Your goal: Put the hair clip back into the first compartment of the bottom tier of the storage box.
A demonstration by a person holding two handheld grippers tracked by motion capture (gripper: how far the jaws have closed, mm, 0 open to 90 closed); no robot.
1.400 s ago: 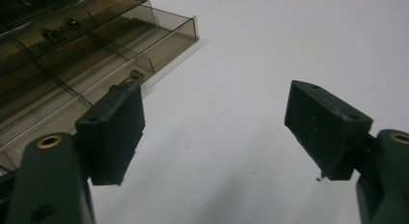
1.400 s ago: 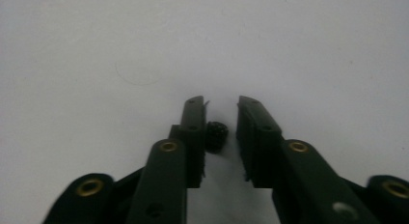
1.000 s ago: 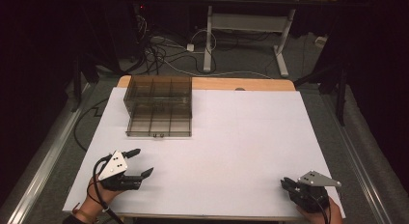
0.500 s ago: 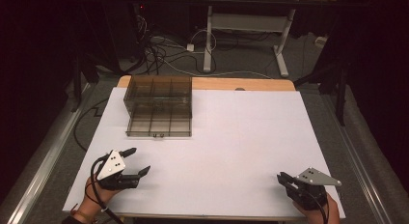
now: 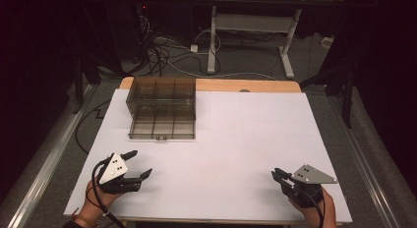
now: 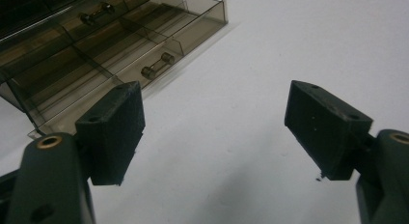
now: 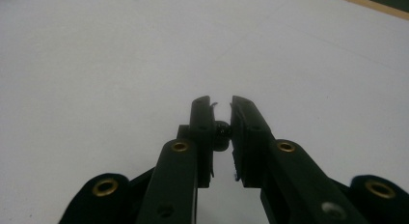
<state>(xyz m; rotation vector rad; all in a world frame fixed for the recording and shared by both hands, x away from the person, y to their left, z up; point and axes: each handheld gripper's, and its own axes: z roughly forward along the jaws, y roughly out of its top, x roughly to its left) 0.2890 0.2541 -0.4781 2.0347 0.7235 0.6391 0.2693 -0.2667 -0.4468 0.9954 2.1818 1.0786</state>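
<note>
Right tongs point(image 5: 278, 174) farther inward; small dark object point(image 7: 222, 129) between them, unidentifiable.

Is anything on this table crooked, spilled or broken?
Nothing stands out. The smoky plastic drawer box sits square on the white table, its two front drawers pushed in. The left gripper is open and the right gripper is nearly shut, both resting near the front edge.

The left gripper point(image 5: 140, 164) is held at the near left with its jaws spread wide. At the near right, the right gripper point(image 5: 276, 174) is held with jaws nearly closed.
</note>
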